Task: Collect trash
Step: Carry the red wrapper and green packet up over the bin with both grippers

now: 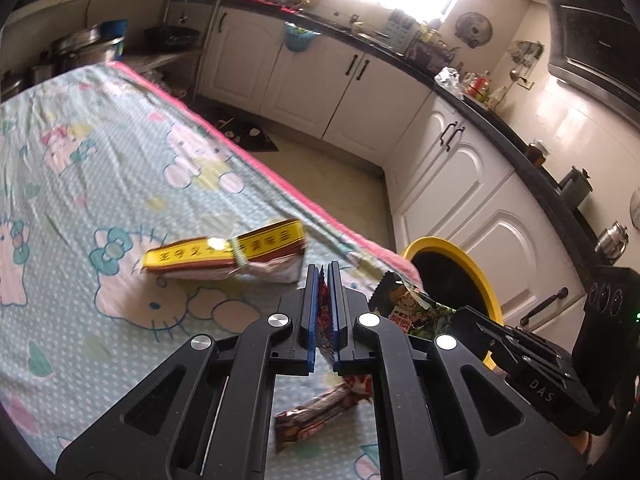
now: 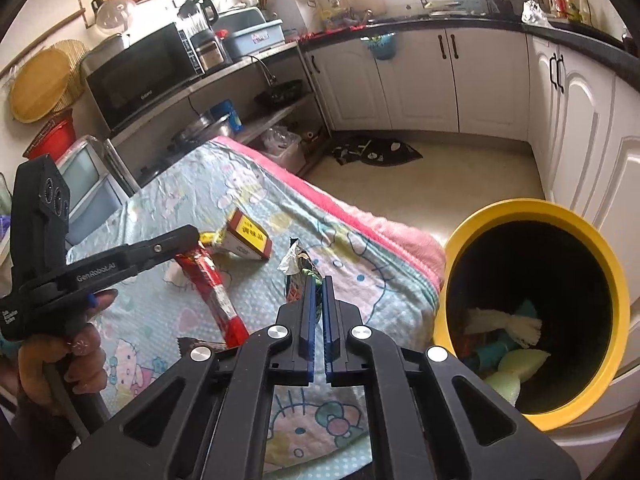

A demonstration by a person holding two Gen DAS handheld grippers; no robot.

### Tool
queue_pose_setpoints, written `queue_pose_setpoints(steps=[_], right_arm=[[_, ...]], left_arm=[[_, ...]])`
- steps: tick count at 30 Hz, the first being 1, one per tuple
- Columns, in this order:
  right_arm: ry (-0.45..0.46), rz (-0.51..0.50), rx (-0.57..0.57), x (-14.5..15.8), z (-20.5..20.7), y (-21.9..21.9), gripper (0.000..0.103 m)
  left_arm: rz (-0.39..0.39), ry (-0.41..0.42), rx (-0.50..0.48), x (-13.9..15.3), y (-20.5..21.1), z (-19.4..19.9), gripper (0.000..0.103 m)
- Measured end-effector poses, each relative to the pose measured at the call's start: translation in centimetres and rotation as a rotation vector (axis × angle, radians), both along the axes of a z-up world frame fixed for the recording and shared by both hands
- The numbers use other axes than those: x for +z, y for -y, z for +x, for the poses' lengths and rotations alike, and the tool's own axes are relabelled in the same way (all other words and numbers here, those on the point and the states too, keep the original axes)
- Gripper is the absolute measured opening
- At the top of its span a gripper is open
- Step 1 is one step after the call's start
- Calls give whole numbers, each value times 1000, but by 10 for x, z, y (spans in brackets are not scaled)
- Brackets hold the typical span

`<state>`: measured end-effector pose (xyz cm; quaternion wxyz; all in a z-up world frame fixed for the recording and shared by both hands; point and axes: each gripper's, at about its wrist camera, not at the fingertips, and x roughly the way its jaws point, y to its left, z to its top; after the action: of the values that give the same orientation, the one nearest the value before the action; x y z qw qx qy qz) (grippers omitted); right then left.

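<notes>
White cabinets (image 2: 420,80) line a sunlit kitchen with a beige floor (image 2: 460,164).

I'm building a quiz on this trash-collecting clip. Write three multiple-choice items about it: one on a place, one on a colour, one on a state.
1. Where is the trash bin?
A. On the table
B. On the floor beside the table's pink edge
C. On the counter

2. What colour is the bin's rim?
A. Yellow
B. Green
C. White

3. What is the left gripper doing?
A. Open and holding nothing
B. Shut on a red snack wrapper
C. Shut on the yellow-labelled box

Answers:
1 B: it stands below the tablecloth edge.
2 A: a yellow ring surrounds the black interior.
3 B: the red wrapper shows between its fingers.
</notes>
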<state>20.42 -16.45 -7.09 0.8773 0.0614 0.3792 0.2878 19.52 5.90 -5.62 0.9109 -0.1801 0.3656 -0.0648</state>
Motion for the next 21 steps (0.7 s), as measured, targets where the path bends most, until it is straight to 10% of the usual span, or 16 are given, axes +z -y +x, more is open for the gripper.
queue_pose_setpoints(steps=[21], right_arm=[[79, 54, -91, 32, -4, 49, 3]], left_arm=[[19, 82, -111, 37, 59, 17, 1]])
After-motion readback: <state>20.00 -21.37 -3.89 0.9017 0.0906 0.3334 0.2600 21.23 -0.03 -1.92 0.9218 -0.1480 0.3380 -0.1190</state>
